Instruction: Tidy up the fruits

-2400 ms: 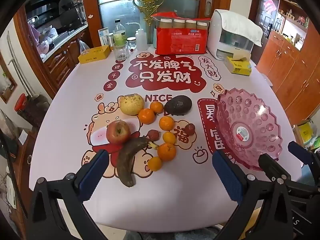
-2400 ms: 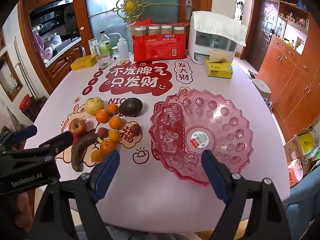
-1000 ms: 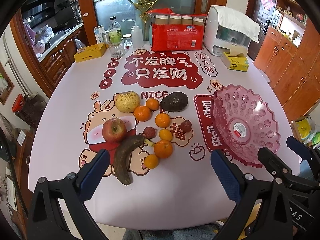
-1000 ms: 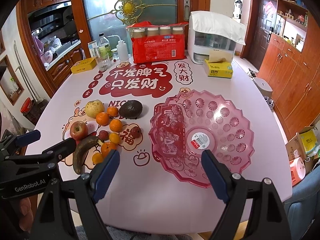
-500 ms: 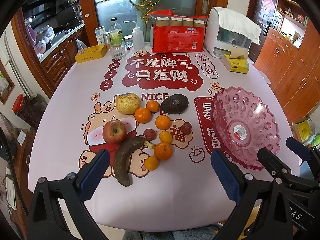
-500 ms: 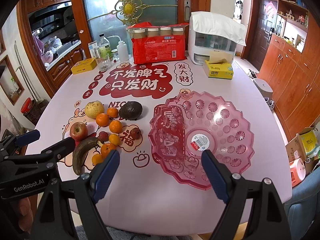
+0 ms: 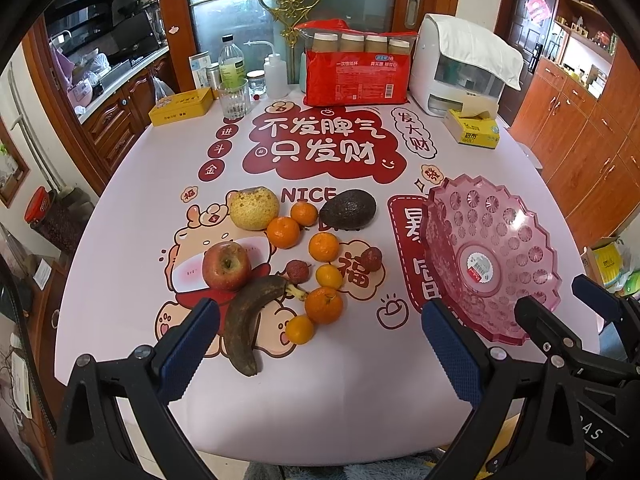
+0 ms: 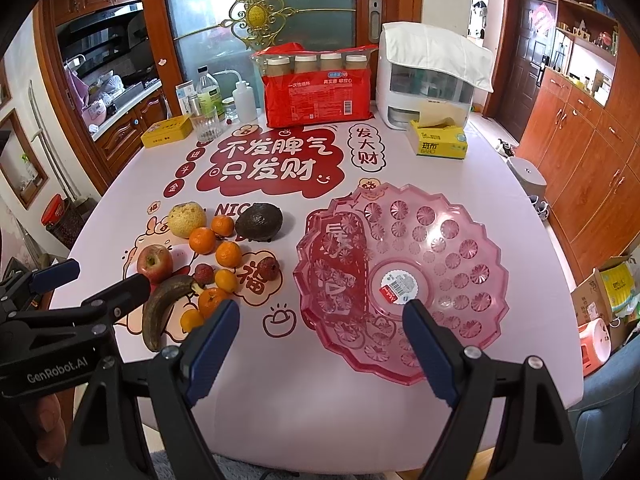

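Observation:
Fruit lies clustered on the printed tablecloth: a red apple (image 7: 227,266), a brown banana (image 7: 248,326), a yellow pear (image 7: 254,207), a dark avocado (image 7: 349,210), several mandarins (image 7: 323,304) and two lychees (image 7: 297,271). To their right sits a pink plastic fruit plate (image 7: 490,256), with no fruit in it. My left gripper (image 7: 316,348) hovers open near the table's front edge, the banana just beyond its left finger. My right gripper (image 8: 320,344) is open in front of the plate (image 8: 404,276). The same fruits, such as the apple (image 8: 155,263), appear at left in the right wrist view.
At the back stand a red pack of cups (image 7: 356,70), a white dispenser (image 7: 466,66), a yellow tissue box (image 7: 474,130), a yellow tin (image 7: 181,106), a glass (image 7: 234,100) and bottles (image 7: 232,66). Wooden cabinets (image 7: 580,128) line the right side.
Both wrist views shifted only slightly. The fruits and plate have stayed in place, and both grippers remain open and empty.

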Motion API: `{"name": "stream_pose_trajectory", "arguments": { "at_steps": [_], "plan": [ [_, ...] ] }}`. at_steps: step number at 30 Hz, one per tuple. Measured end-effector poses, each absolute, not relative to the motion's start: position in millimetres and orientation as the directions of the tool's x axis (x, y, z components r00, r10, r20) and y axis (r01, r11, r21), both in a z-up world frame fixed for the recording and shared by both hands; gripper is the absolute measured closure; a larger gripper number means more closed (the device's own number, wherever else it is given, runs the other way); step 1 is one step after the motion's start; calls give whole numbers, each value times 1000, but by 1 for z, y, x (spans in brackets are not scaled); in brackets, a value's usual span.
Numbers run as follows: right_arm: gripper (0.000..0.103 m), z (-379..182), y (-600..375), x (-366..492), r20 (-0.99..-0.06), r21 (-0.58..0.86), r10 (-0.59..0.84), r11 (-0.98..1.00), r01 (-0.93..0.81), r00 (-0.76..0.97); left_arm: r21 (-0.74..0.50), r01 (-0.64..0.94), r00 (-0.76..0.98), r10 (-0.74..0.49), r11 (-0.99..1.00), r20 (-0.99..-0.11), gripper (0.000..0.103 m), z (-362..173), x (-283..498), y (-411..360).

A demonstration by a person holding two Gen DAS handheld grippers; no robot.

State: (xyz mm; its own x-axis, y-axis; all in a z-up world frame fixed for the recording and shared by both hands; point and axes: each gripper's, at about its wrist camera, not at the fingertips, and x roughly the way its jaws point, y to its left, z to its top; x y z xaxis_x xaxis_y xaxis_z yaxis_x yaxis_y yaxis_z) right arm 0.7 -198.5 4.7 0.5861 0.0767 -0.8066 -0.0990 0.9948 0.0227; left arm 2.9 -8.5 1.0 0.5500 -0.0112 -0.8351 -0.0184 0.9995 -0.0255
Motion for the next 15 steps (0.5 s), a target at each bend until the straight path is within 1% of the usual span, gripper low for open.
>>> {"name": "stream_pose_trajectory", "arguments": {
  "at_steps": [15],
  "plan": [
    [19,5,-199,3,-805,22,77,995,-100,588,-24,-20,550,-9,1000,-835,3,3,5,-9]
  ]
}}
